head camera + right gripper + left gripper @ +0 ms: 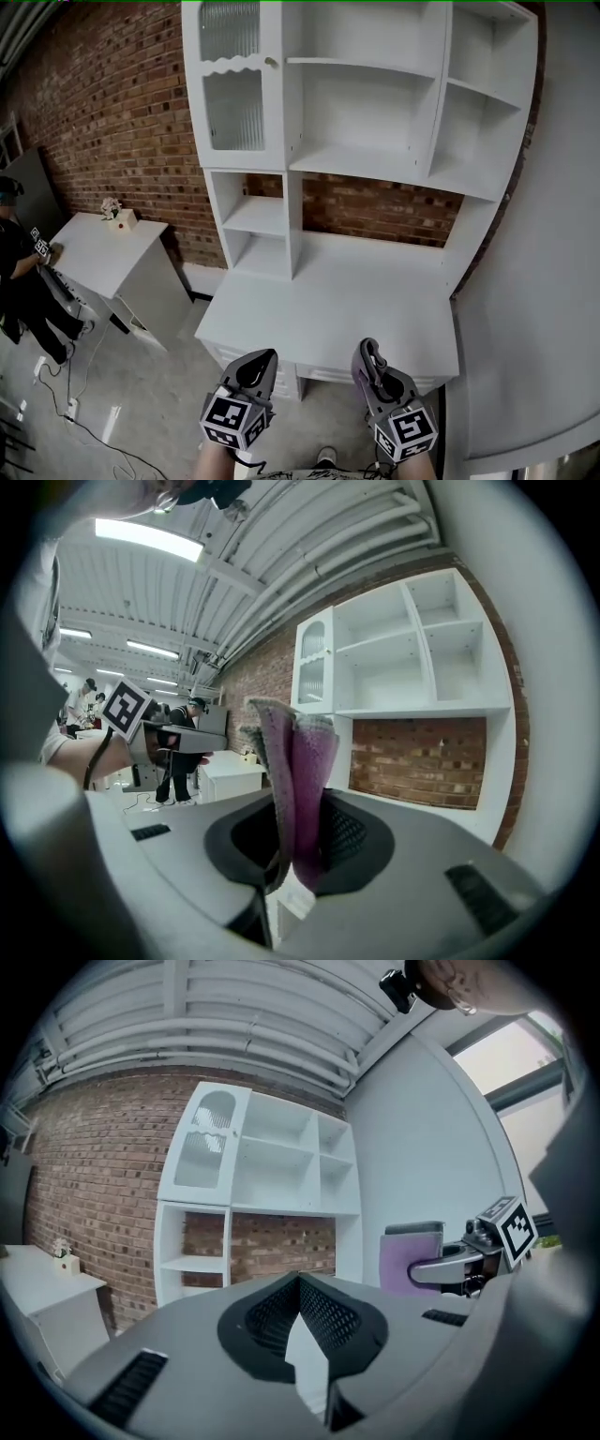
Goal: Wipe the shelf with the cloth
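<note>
The white shelf unit (361, 161) stands against the brick wall, with open compartments above a white desk top (328, 309). Both grippers hang low in the head view, short of the desk's front edge. My right gripper (367, 352) is shut on a folded purple cloth (298, 780), which sticks up between its jaws; the cloth (411, 1256) also shows in the left gripper view. My left gripper (264, 358) is shut with nothing in it, its tips meeting (300, 1281). Neither gripper touches the shelf.
A glass-fronted cupboard door (232, 89) closes the unit's upper left. A small white table (98, 248) with a flower pot (115, 214) stands to the left, with a person (21, 277) beside it. Cables (80, 394) lie on the floor. A white wall (539, 281) bounds the right.
</note>
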Motion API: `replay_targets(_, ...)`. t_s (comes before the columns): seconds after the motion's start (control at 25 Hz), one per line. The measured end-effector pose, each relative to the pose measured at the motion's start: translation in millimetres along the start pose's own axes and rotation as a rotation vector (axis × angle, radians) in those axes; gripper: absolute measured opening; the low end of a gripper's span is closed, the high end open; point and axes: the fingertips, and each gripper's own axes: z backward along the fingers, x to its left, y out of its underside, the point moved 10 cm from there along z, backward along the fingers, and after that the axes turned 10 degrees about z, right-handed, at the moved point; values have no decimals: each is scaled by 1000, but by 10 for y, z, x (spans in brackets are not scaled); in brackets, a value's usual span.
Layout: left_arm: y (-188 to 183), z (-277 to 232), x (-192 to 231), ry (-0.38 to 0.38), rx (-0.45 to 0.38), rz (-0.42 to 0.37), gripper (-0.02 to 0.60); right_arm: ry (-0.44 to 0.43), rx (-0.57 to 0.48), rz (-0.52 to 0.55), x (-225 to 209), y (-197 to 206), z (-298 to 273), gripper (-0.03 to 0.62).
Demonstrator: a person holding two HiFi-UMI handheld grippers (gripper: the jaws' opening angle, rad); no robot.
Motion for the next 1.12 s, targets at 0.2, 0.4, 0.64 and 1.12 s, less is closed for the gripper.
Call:
replay_targets(0.2,-19,-628,-194,-8,-1,6,12,-1,6,5,-652,124,-141,77)
replay_targets(0.4,-11,-1031,-222,-13,9,-4,12,11,18,-25,-1026,276,-308,77)
replay_targets(0.64,-38,-1523,-8,6,10,8,12,28,34,-11,-1266,308,-675,77)
replay_targets(1.12,-630,-2709,929,133,-84,23,12,171,0,19,-1803,-226,-1929,77)
